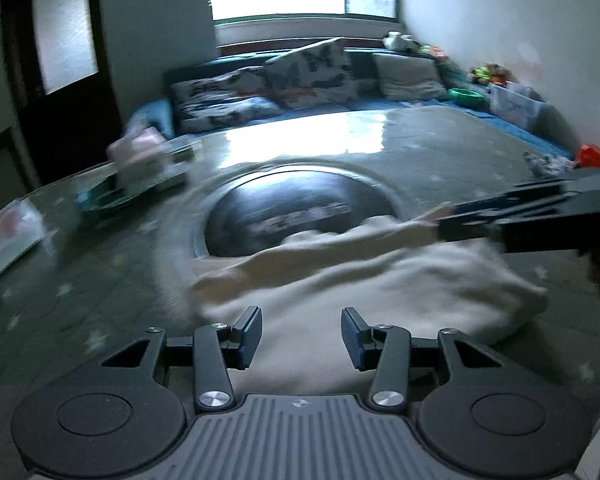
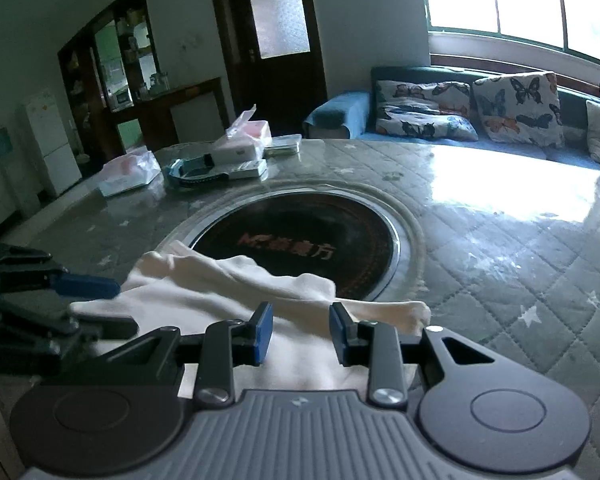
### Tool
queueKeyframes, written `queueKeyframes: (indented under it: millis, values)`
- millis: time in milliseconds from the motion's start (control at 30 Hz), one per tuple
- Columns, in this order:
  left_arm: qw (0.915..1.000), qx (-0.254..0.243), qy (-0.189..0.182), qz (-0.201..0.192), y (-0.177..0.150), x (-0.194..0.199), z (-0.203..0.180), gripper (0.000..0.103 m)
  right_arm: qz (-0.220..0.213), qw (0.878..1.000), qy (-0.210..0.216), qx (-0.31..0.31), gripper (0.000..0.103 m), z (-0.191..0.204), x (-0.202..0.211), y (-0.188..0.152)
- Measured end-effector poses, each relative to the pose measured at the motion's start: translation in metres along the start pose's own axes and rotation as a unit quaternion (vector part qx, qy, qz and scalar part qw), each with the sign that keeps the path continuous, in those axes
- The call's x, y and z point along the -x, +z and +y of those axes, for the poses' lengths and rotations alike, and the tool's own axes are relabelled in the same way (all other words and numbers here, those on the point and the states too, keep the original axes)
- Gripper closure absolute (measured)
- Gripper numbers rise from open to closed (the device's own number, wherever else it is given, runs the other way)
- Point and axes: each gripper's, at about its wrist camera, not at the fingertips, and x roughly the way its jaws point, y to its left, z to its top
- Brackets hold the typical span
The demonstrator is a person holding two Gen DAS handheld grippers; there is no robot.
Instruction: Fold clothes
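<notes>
A white garment (image 1: 380, 288) lies bunched on the table's near side, one fold reaching over the rim of the round black inset (image 1: 296, 216). The left wrist view is motion-blurred. My left gripper (image 1: 302, 338) is open just above the garment's near edge, with nothing between its fingers. In the right wrist view the same garment (image 2: 204, 292) lies under my right gripper (image 2: 300, 336), which is open with cloth showing below the gap. The left gripper (image 2: 96, 304) hangs over the garment's left edge, its blue pad (image 2: 88, 286) visible. The right gripper (image 1: 500, 216) comes in from the right by a sleeve end.
The table (image 2: 500, 264) has a quilted grey-green cover under a glossy sheet. Boxes (image 2: 244, 144), a plastic bag (image 2: 130, 172) and a dark strap-like item (image 2: 196, 172) sit at its far left. A sofa with butterfly cushions (image 2: 516, 100) stands behind, under the window.
</notes>
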Motion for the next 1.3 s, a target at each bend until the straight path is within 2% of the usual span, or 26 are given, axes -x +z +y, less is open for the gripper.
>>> queueKeyframes:
  millis: [200,467,700,967,1133,1300]
  values:
    - [0.9996,0.026,0.008,0.003,-0.018,0.008,0.04,0.056,0.012,1.0,-0.004,0.021,0.072,0.023,0.003,-0.007]
    - [0.9994,0.031,-0.014,0.007,-0.03,0.005,0.055,0.054,0.046,0.998,-0.012,0.041,0.073,0.045,0.0,-0.023]
    - [0.9992,0.036,-0.014,-0.011,-0.004,-0.001,0.061,0.056,0.062,0.996,-0.019,0.055,0.073,0.043,-0.003,-0.017]
    - [0.9998,0.014,0.005,0.014,0.026,-0.045,0.059,0.056,0.069,0.997,-0.028,0.035,0.073,0.025,-0.036,0.006]
    - [0.9991,0.001,0.018,0.037,0.029,-0.071,0.055,0.056,0.078,0.996,-0.031,0.02,0.074,0.014,-0.06,0.015]
    - [0.9988,0.006,0.021,0.045,0.028,-0.077,0.055,0.056,0.082,0.996,-0.036,0.025,0.075,0.014,-0.067,0.015]
